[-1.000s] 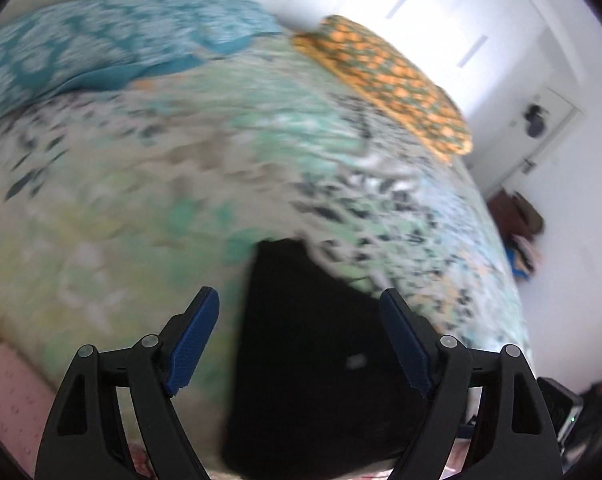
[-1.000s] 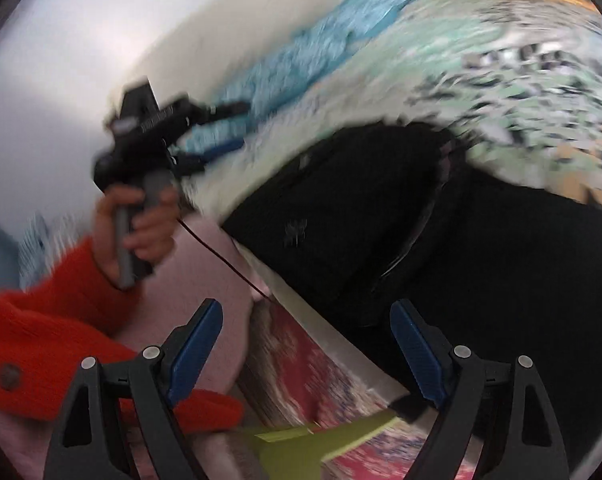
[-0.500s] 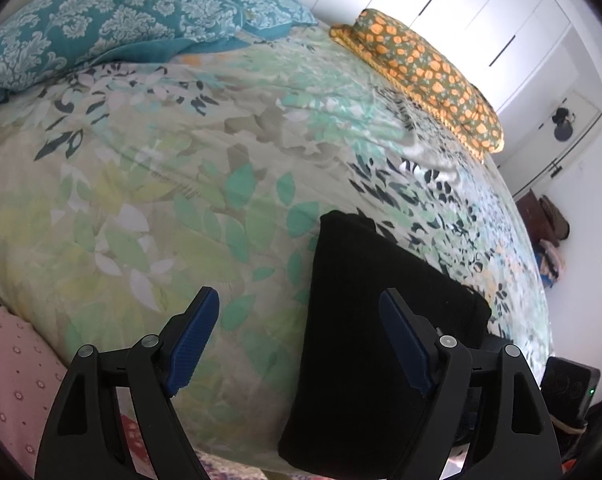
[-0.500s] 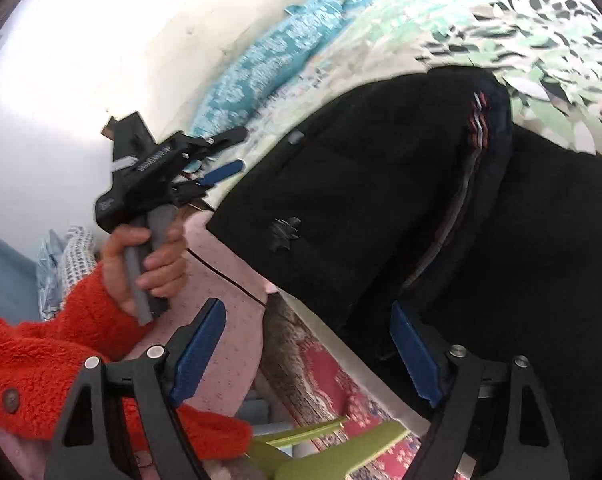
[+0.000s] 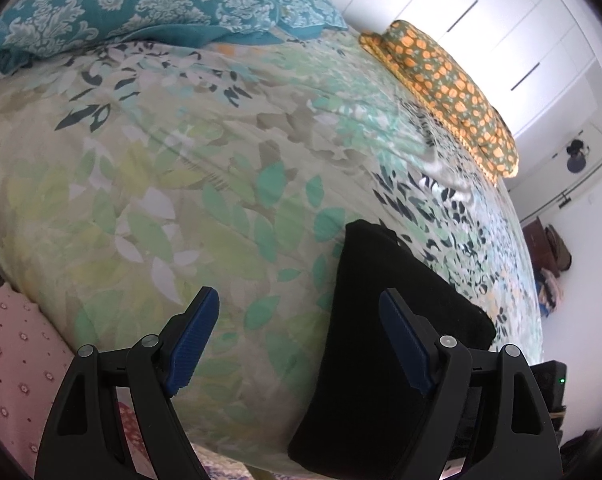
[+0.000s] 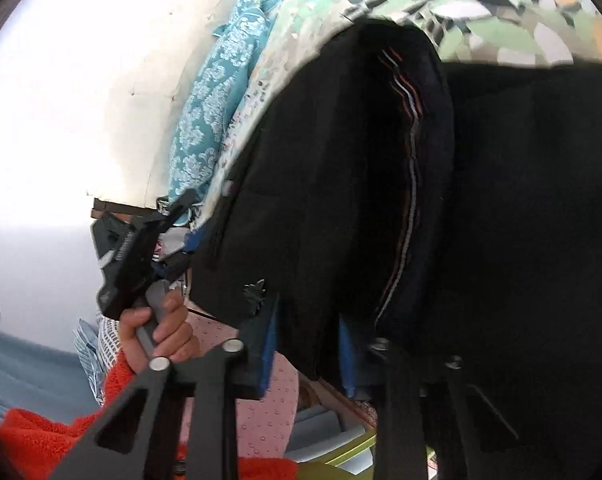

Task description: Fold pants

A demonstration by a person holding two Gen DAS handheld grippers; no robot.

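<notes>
So the gripping step is being done right now: the black pants (image 6: 341, 168) are lying at the near edge of the bed (image 5: 181, 184), partly folded by the look of it, with a striped waistband lining showing in the right wrist view. The right tongs (image 6: 307, 344) are being clamped narrow on a near edge of the pants, dark cloth is being pinched between the blue pads. The left tongs (image 5: 297, 340) are being held wide with nothing in them, hovering over the bedspread with one pad over the left edge of the pants.

Next move, probably: a second edge is needing to be caught by the left tongs, so both sides are being lifted evenly and carried over for the fold. If only one side is being pulled, the cloth is likely being dragged askew.

Compared with a second ago: the right tongs were being held wide, and their jaws have just been closing onto the cloth. The left tongs are being brought lower and nearer, and the pants are being seen sharper and bigger
</notes>
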